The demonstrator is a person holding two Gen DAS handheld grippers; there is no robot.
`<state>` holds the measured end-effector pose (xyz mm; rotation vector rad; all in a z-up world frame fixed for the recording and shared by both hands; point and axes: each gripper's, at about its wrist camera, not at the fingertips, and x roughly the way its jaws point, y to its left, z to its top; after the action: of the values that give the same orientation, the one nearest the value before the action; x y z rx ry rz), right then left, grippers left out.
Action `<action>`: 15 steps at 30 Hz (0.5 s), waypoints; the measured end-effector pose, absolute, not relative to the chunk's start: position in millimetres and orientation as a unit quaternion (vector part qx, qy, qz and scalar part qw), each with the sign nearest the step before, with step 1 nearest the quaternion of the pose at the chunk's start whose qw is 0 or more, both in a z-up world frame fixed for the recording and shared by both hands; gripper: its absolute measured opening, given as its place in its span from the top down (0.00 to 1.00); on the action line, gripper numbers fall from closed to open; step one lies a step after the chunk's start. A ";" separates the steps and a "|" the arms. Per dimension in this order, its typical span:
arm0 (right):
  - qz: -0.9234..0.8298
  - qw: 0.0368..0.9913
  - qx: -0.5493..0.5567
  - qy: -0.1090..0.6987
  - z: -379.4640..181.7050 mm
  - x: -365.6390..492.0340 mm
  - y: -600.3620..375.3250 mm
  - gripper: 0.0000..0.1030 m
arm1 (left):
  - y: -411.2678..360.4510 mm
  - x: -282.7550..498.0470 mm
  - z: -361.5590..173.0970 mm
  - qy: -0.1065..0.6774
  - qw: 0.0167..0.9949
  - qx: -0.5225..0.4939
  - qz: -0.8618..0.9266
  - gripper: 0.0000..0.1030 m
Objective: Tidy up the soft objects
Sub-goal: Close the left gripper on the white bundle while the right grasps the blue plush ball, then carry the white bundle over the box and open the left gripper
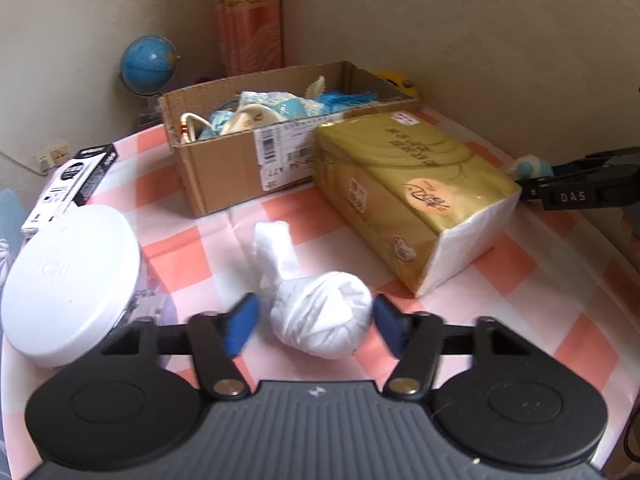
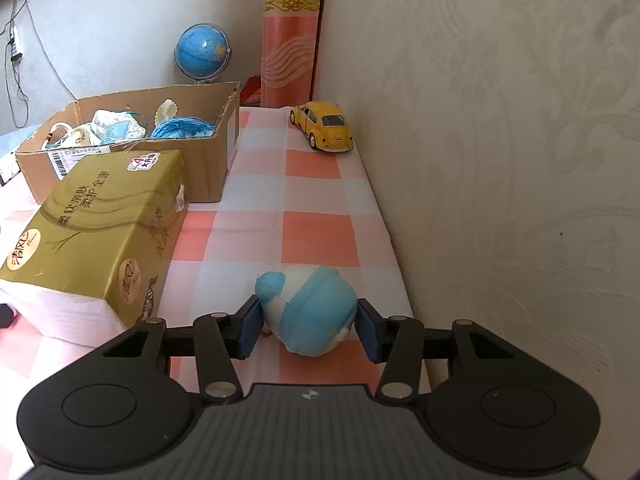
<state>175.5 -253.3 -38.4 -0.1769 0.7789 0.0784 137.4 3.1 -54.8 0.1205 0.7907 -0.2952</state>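
A white rolled sock bundle (image 1: 320, 320) lies on the checked tablecloth between the blue pads of my left gripper (image 1: 316, 326), which is open around it with small gaps on both sides. A blue and white soft toy (image 2: 308, 312) lies between the pads of my right gripper (image 2: 308, 330), which is open and close around it. The toy also shows far right in the left wrist view (image 1: 530, 168), behind my right gripper. A cardboard box (image 1: 224, 168) (image 2: 200, 168) at the back holds several soft blue and cream items.
A gold tissue pack (image 1: 404, 188) (image 2: 96, 232) lies between the two grippers. A white round lid (image 1: 68, 280) and a black-and-white carton (image 1: 76, 184) sit left. A yellow toy car (image 2: 324, 126), a globe (image 2: 202, 50) and a wall (image 2: 500, 160) border the table on the right.
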 end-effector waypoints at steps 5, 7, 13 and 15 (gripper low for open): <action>0.041 0.922 -0.090 0.375 -32.6 168.5 -251.6 0.47 | 3.0 137.2 -51.7 0.384 0.907 0.070 -0.155 0.50; 0.043 0.923 -0.091 0.372 -27.8 164.9 -251.3 0.47 | 4.8 136.0 -47.3 0.386 0.905 0.069 -0.162 0.50; 0.058 0.927 -0.098 0.358 -6.3 156.8 -248.9 0.47 | 12.2 133.3 -22.3 0.391 0.898 0.079 -0.187 0.50; 0.064 0.929 -0.099 0.351 1.5 154.1 -247.5 0.47 | 13.4 135.3 -10.4 0.385 0.899 0.087 -0.191 0.50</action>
<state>154.1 -247.5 1.5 -0.2029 0.7191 0.1315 135.3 13.4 -10.4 0.1797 0.7980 -0.3955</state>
